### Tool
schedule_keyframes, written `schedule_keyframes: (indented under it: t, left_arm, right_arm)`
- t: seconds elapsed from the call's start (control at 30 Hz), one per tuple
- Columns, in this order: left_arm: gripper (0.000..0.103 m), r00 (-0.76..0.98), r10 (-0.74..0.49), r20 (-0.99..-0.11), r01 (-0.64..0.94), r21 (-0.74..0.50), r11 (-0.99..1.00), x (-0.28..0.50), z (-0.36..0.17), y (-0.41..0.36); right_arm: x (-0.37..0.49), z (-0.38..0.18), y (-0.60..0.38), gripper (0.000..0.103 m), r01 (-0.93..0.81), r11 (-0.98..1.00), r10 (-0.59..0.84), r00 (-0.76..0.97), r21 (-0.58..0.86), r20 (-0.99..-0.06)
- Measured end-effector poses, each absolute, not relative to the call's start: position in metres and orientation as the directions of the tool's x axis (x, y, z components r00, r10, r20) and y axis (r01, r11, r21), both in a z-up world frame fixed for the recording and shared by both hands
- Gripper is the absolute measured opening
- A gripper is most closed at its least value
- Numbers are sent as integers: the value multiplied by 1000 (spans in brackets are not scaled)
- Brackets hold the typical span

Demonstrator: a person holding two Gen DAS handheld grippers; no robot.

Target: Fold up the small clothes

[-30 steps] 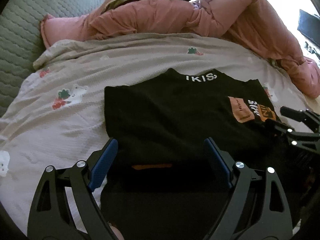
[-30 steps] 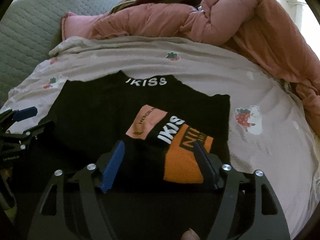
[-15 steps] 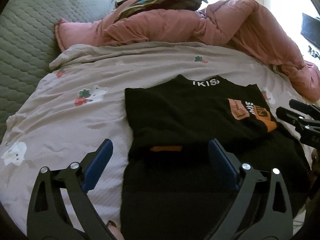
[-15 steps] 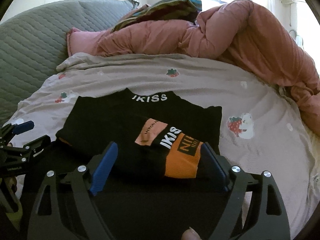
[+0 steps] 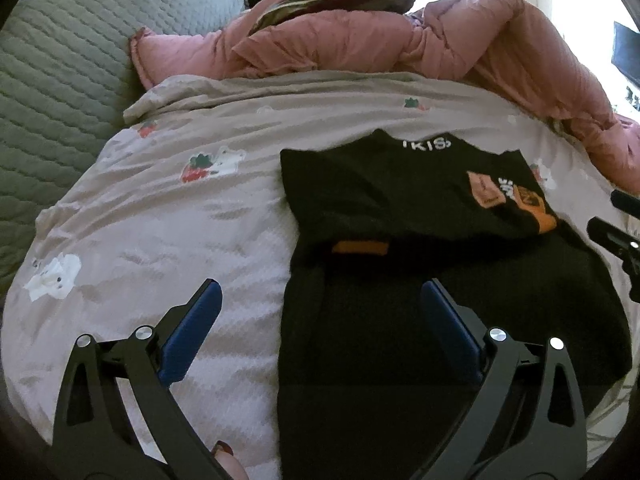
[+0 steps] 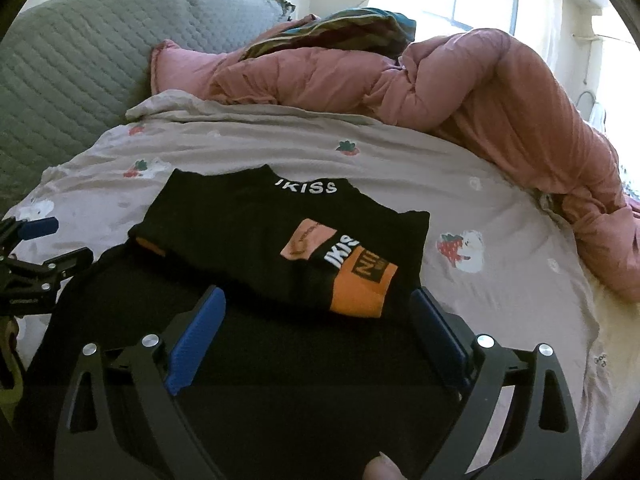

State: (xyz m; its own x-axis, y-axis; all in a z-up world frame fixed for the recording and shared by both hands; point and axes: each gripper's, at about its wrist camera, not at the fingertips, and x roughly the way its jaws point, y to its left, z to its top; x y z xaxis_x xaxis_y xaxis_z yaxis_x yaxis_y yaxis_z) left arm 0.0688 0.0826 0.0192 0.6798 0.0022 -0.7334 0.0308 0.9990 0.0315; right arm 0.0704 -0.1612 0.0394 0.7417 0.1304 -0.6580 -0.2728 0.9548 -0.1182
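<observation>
Black garment (image 6: 248, 240) with orange patches lies folded flat on the bedspread (image 6: 500, 208).

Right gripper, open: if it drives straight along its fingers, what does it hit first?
Most likely the black shirt lying on the bed: its unfolded lower part fills the space between the right gripper fingers. The folded edge with the orange patch lies just beyond. Depth is uncertain.
</observation>
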Motion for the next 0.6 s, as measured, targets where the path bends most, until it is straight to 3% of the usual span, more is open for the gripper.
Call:
schedule_keyframes:
  t: [0.6]
  left_arm:
    - [93, 557, 32, -830, -5, 35, 999, 22, -12, 104]
  right_arm:
    - [20, 11, -183, 94, -305, 939, 110, 701, -157, -704]
